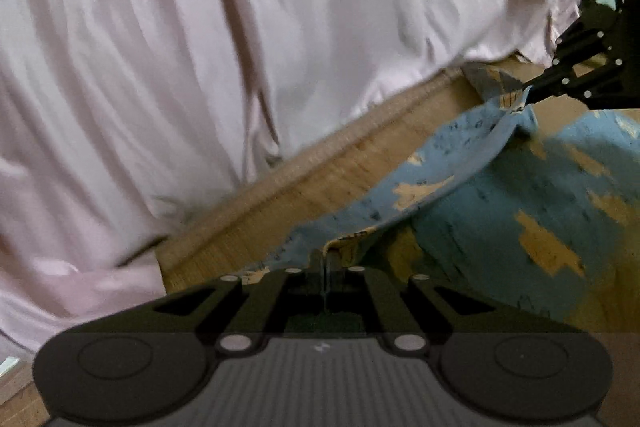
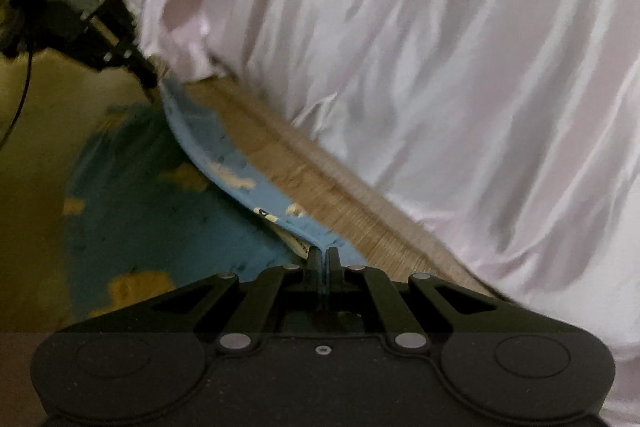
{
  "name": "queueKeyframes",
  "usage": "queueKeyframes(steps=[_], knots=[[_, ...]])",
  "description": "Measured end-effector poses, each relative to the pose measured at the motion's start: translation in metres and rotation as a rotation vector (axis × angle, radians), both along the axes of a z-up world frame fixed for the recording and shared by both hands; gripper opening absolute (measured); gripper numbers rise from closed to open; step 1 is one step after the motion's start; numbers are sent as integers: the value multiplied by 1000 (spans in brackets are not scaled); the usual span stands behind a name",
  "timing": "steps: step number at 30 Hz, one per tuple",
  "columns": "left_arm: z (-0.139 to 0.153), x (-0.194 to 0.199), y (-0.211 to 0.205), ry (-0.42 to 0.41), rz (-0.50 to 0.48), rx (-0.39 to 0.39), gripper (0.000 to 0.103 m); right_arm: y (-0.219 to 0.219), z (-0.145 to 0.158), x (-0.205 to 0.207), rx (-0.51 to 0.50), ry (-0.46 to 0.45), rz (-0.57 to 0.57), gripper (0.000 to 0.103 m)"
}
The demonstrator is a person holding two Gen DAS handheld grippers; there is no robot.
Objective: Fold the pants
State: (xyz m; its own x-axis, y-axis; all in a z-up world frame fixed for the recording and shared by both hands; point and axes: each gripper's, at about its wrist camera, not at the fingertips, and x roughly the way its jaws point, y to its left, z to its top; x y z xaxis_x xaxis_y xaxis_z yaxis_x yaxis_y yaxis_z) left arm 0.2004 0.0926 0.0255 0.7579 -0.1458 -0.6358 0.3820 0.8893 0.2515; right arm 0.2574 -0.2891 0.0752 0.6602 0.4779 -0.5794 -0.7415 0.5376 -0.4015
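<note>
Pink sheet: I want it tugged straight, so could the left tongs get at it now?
Probably not yet: the left tongs are shut on the pants, though the sheet lies unobstructed just ahead.

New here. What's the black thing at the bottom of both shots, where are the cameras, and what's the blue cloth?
The black shape is a hand-held two-finger gripper; a person carries one in each hand, and no robot arm is involved. Each picture comes from a fisheye camera on one gripper, looking along its fingers. In the left wrist view the left gripper is shut on the edge of the blue patterned pants, and the other gripper shows at upper right. In the right wrist view the right gripper pinches the same edge. The pants hang stretched between them over a wooden surface. The pale pink sheet behind is bedding.
</note>
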Motion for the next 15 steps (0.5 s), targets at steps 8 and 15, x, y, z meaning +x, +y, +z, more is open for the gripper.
queueKeyframes(steps=[8,15], knots=[[-30,-33,-25,36,-45,162,1,19,-73,-45,-39,14,-50,0],[-26,-51,-24,-7,14,120,1,15,-63,-63,-3,-45,-66,0]])
